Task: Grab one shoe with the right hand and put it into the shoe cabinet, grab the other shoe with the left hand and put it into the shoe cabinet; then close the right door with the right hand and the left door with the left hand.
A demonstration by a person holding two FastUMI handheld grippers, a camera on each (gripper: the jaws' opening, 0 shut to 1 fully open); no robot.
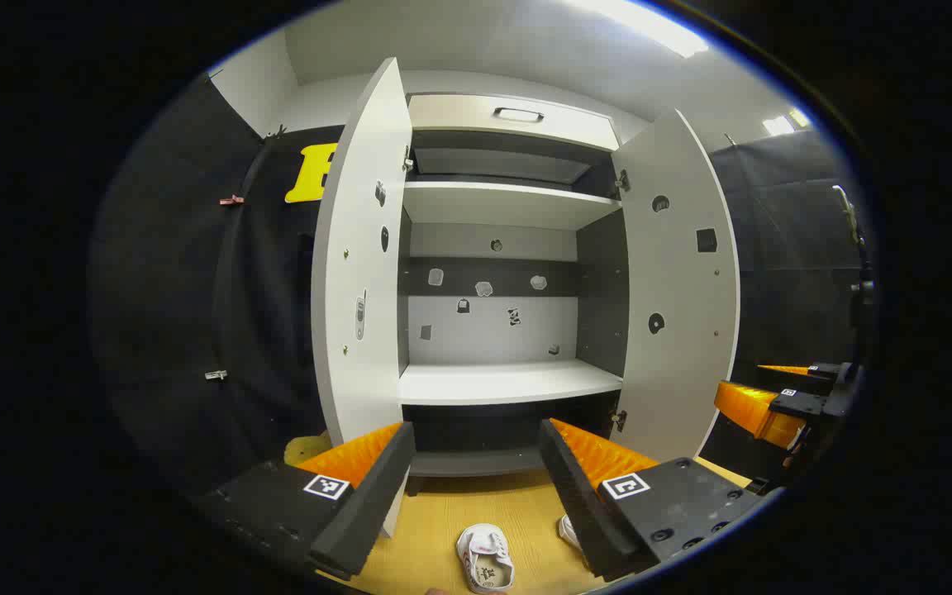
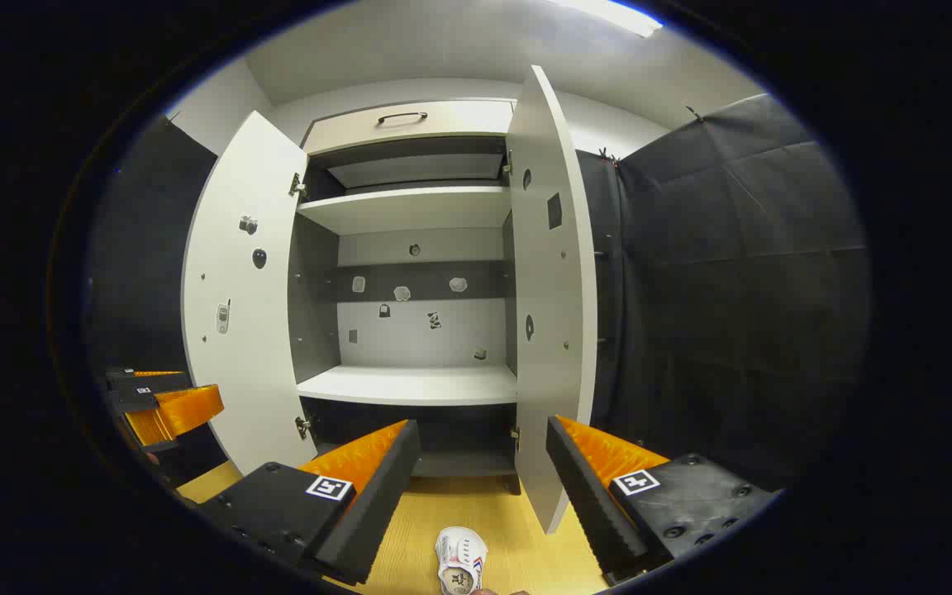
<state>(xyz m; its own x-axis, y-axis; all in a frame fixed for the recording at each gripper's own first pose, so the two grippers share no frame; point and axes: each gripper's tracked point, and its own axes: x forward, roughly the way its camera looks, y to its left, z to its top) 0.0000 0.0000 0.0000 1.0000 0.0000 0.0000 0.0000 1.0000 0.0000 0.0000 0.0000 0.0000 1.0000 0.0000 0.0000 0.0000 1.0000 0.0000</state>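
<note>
The white shoe cabinet (image 1: 509, 382) stands ahead with its left door (image 1: 360, 273) and right door (image 1: 678, 281) swung wide. On the wooden floor in front lies a white shoe (image 1: 484, 560); a second white shoe (image 1: 568, 529) peeks out from behind one finger. My left gripper (image 1: 476, 487) is open above them, holding nothing. In the right gripper view the cabinet (image 2: 414, 384) is also ahead, and one white shoe (image 2: 459, 562) lies on the floor below my open right gripper (image 2: 480, 487). The right gripper (image 1: 782, 405) appears at the far right of the left gripper view.
The cabinet has a bare middle shelf, an upper shelf (image 1: 501, 202) and a top drawer with a handle (image 1: 517, 114). Black cloth walls stand on both sides. My left gripper (image 2: 162, 405) shows beside the left door (image 2: 240, 289). The right door (image 2: 554, 289) juts toward me.
</note>
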